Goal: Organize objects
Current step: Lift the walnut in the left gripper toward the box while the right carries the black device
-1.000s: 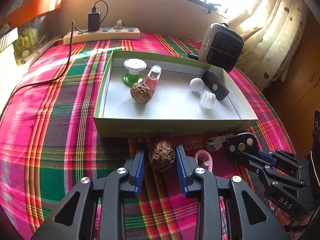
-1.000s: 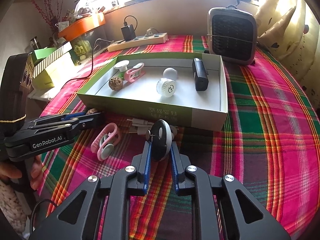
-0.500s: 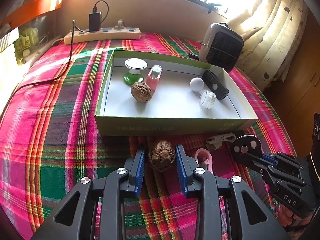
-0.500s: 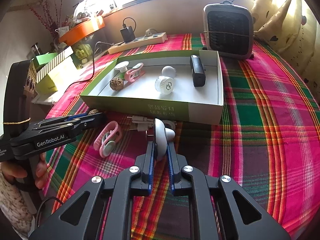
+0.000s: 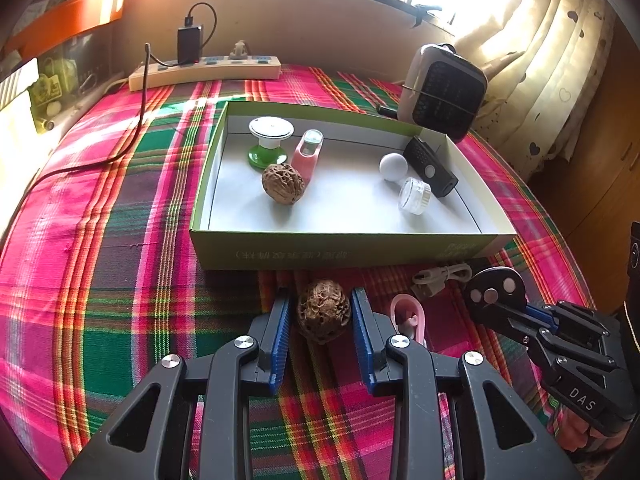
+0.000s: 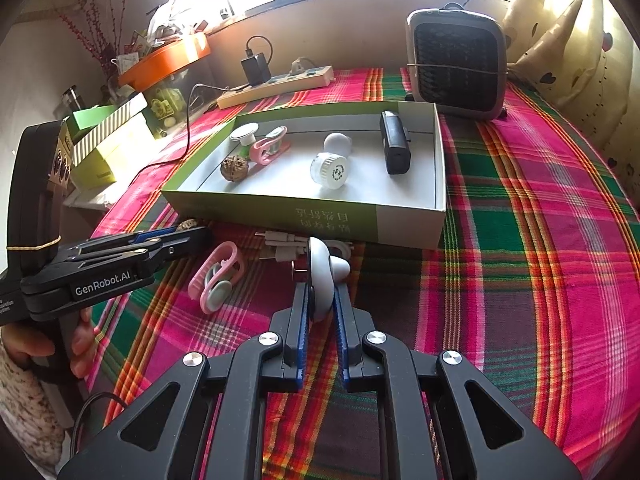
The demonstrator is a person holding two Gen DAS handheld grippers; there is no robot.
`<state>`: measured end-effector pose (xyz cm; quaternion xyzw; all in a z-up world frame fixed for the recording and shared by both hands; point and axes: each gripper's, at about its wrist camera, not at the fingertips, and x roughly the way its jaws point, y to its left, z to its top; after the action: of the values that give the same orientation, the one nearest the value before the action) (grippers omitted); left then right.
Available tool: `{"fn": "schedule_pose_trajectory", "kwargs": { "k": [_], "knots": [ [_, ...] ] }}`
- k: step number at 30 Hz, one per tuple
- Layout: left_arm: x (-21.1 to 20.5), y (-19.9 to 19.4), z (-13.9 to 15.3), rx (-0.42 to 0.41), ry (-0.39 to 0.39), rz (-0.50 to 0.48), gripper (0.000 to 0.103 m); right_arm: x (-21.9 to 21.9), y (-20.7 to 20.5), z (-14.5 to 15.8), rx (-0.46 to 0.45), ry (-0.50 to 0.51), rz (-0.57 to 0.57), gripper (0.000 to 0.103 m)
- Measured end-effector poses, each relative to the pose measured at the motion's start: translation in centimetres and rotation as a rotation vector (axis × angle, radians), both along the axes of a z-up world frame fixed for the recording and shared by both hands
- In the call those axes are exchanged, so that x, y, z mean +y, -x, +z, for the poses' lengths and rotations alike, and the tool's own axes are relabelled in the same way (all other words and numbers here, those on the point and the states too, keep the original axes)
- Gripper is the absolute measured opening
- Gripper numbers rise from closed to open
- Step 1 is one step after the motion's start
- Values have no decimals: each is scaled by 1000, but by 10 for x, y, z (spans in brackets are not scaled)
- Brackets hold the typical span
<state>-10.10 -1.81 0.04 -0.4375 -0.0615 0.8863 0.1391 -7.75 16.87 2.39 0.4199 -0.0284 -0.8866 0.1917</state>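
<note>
"GenRobot.AI" marks the left gripper (image 6: 192, 236) at the frame's left and "DAS" the right gripper (image 5: 494, 292) at lower right. Two walnuts show: one in the green box (image 5: 336, 250) at centre, the loose walnut (image 5: 323, 310) below it between the left gripper's parted blue pads. The right gripper is clamped on a white disc holder (image 6: 320, 276), lower centre

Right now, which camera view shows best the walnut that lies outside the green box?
The left wrist view. There the walnut sits large and unobstructed between the left gripper fingers, in front of the green box. In the right wrist view only a sliver of it peeks over that gripper.
</note>
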Motion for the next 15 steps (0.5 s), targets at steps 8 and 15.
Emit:
{"fn": "schedule_pose_trajectory", "kwargs": {
  "k": [8,15],
  "knots": [
    [-1,-2,1,4,0,1,27,0,-1,2,4,2,2,12],
    [0,-8,10,22,2,-7,27,0,-2,8,18,5,4,12]
  ]
}}
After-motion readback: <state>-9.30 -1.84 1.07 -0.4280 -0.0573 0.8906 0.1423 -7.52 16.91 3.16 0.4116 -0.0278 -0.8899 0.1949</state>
